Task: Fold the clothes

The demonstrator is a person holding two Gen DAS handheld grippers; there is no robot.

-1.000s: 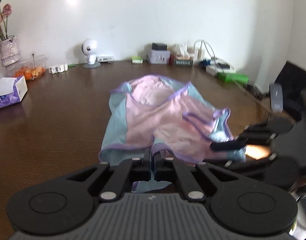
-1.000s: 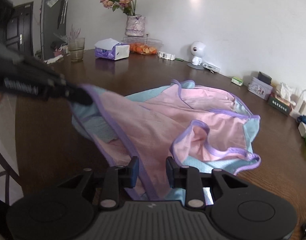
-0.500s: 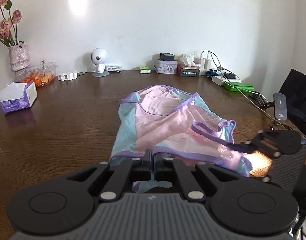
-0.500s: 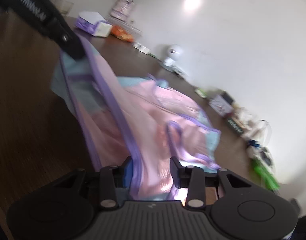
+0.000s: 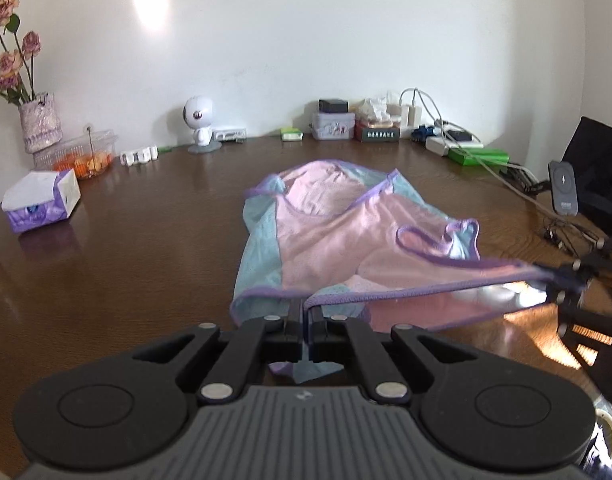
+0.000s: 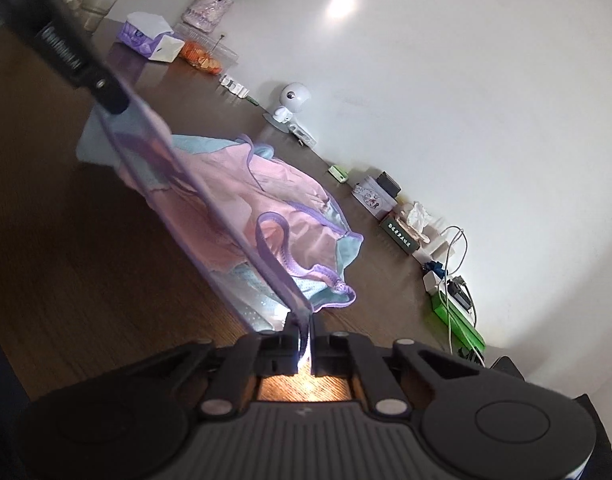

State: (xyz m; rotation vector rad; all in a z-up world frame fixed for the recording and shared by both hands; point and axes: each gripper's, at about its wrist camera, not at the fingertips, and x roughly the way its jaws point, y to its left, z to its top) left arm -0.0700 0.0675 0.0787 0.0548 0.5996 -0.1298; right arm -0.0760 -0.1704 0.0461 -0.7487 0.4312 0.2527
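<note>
Garment: a pink and pale-blue top (image 5: 326, 232) with purple trim lies crumpled in the middle of the brown worktop (image 5: 126, 264); most of it rests on the wood; only its near hem (image 5: 426, 288) is lifted
Left gripper (image 5: 305, 316): jaws clenched on the purple hem at its left end; a scrap of cloth pokes out behind the pads
Right gripper (image 6: 305, 328): jaws clenched on the same hem at its other end; the trim runs straight into the slit between them
Hem: drawn into a nearly straight line between the two grips; it looks taut, not sagging
Step in hand: likely stretching the bottom edge before laying it flat or folding it over
How to do it well: keep both grips firm; hold the two ends level so the edge stays straight; pull only until slack goes; let the loose strap loop (image 5: 430, 240) fall flat, not tuck under
Risk: the thin mesh could slip from a grip if tugged sharply; the cables (image 5: 502, 168) at the worktop's far right lie well apart
</note>
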